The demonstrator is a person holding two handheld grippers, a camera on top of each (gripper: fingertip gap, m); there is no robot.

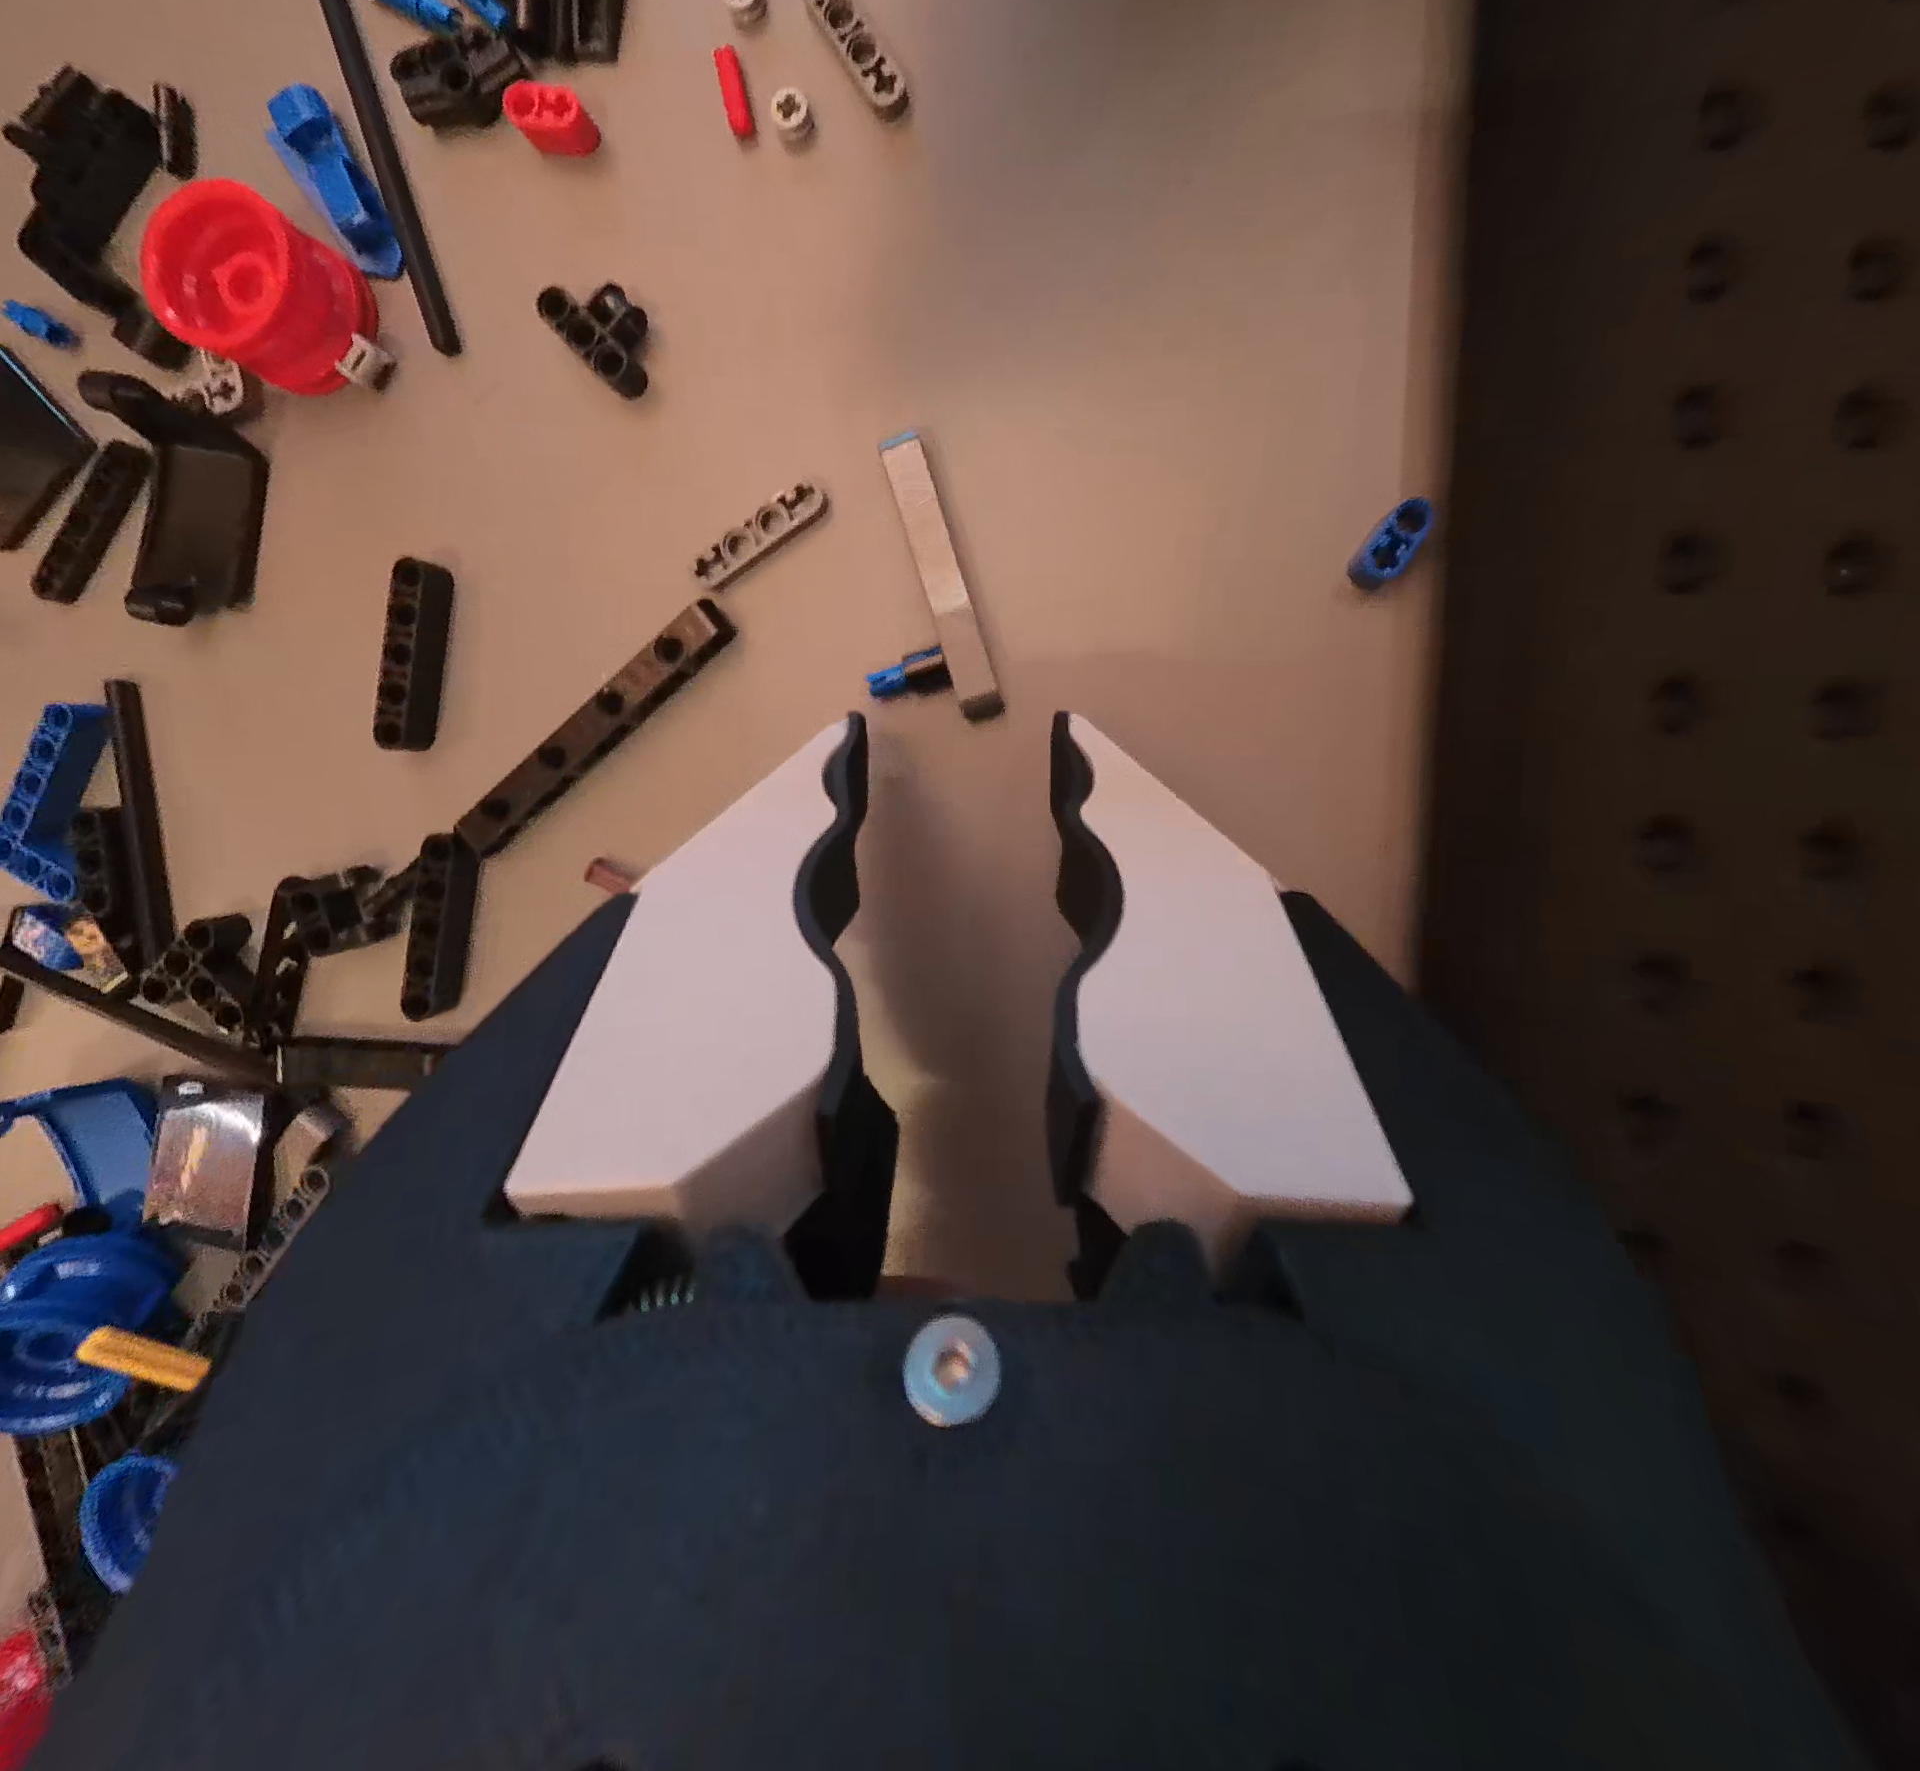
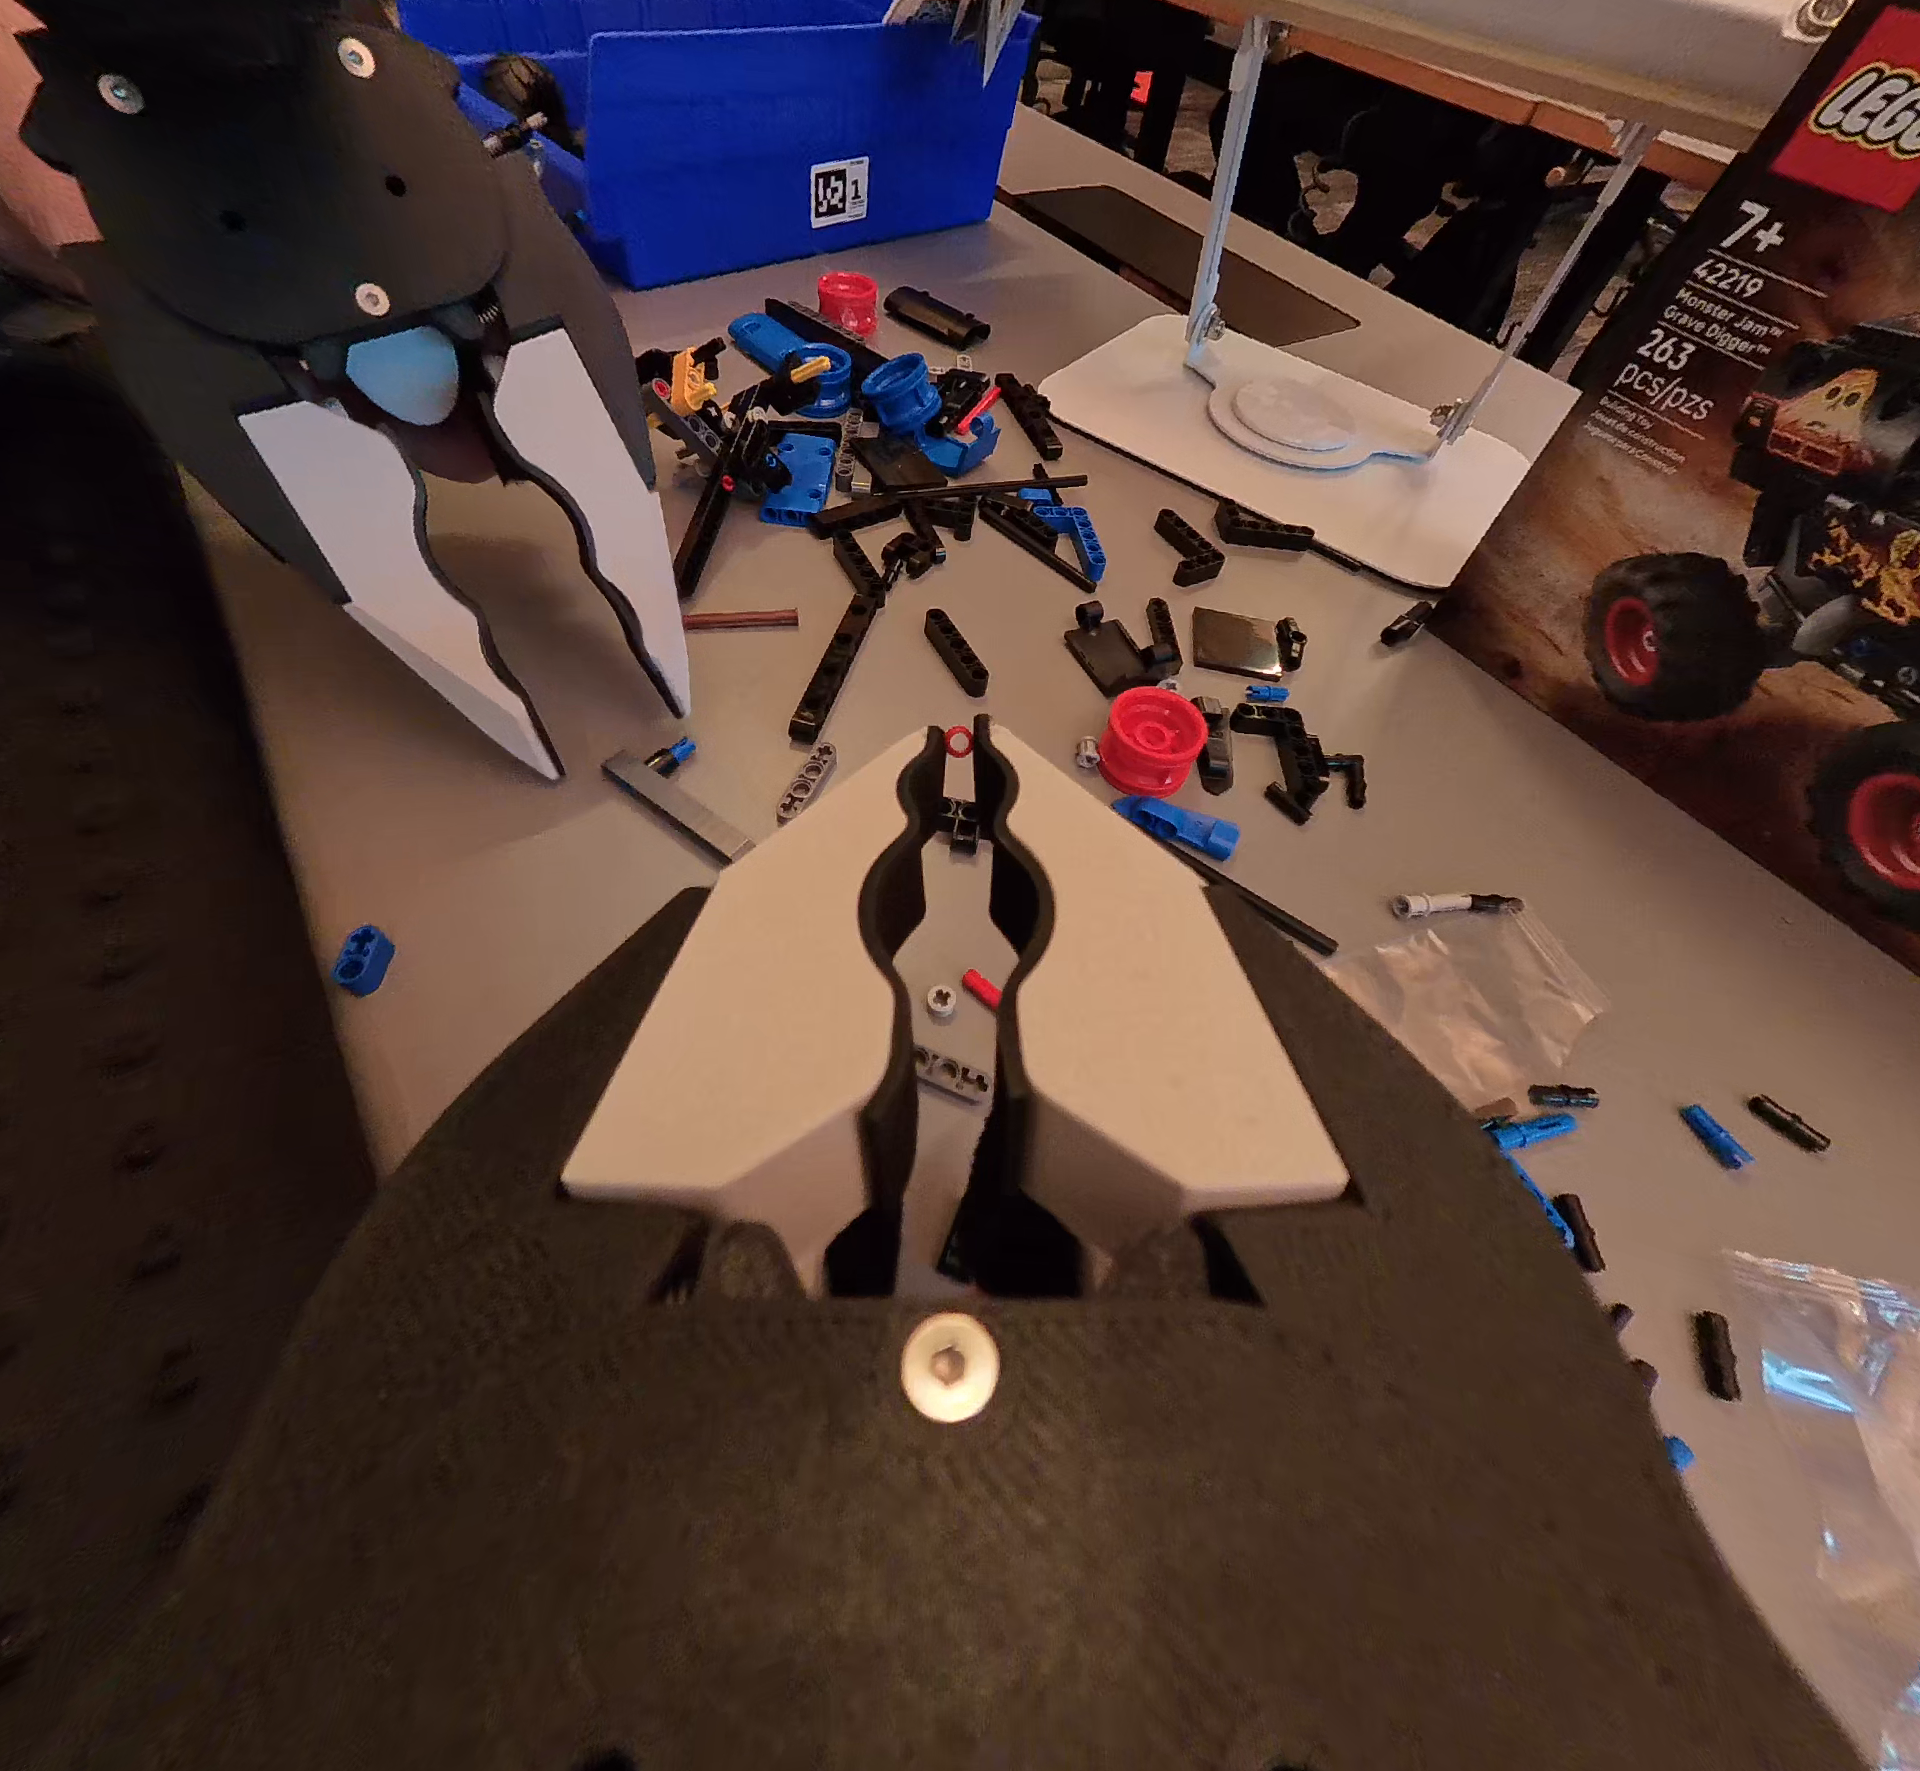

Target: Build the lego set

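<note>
Left hand-held gripper (image 1: 954, 729) agape, empty, above grey strip (image 1: 940, 573) — right hand-held gripper (image 2: 968, 734) pinching small red ring (image 2: 958, 739).

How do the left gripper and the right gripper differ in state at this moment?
The left gripper is open and holds nothing, while the right gripper is shut on a small red ring at its tips. The left gripper points down at the grey table near a grey flat bar; the right gripper reaches forward over loose pieces. Both have white fingers with wavy black pads.

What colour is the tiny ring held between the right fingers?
Red ring; right wrist view shows it best.
</note>
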